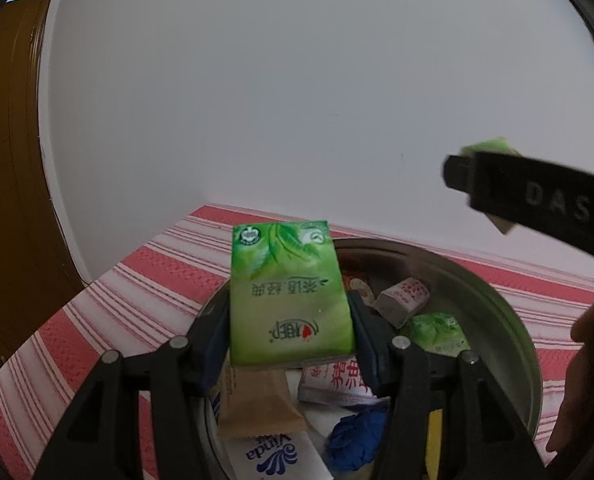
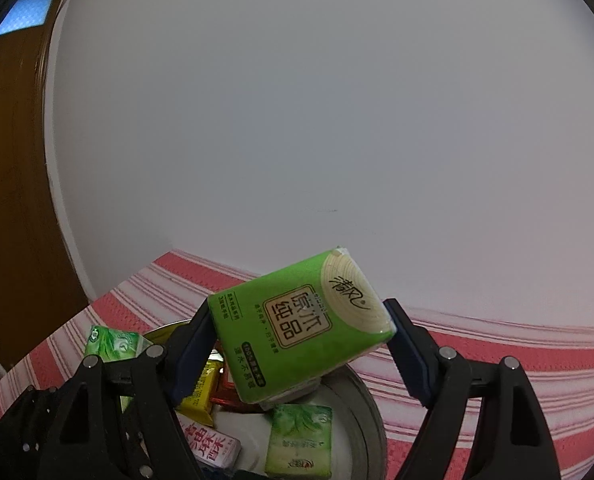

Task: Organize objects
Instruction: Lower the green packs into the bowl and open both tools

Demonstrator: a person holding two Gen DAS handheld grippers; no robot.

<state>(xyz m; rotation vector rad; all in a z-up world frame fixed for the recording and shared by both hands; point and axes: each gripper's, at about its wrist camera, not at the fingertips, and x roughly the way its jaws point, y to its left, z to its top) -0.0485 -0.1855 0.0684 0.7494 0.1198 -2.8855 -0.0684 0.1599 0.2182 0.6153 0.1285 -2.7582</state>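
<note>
A plain white wall (image 1: 297, 100) is filling most of both views, with a brown wooden door (image 1: 5, 200) at the left edge, and below it a red-and-white striped cloth (image 1: 137, 280) is covering the surface where the work is going on. On that cloth a round metal tin (image 1: 509, 312) is sitting, crowded with small packets.

The left gripper (image 1: 293, 328) is clamping a pale green tissue pack with a leaf print (image 1: 289, 296) by its two long sides, holding it flat-faced above the tin's near half; gripping across the narrow width is probably what is keeping the soft pack from folding. Beneath it are lying a tan paper sachet (image 1: 257, 404), a white Vinda tissue pack (image 1: 273, 456), a crumpled blue wrapper (image 1: 357, 440), a white packet with red characters (image 1: 337, 384), a small red-speckled white wrapped block (image 1: 405, 296) and another pale green leaf-print pack (image 1: 437, 328).

The right gripper (image 2: 301, 340) is squeezing a bright green tissue pack with a wood-ring design (image 2: 301, 328), tilted with one corner raised, over the tin's rim. Its jaws are standing wider because this pack is being held across its longer dimension. A yellow packet (image 2: 203, 392) is lying below it in the tin.

Both packs being lifted clear suggests they are being taken out for sorting, or about to be dropped in; I cannot tell which.
</note>
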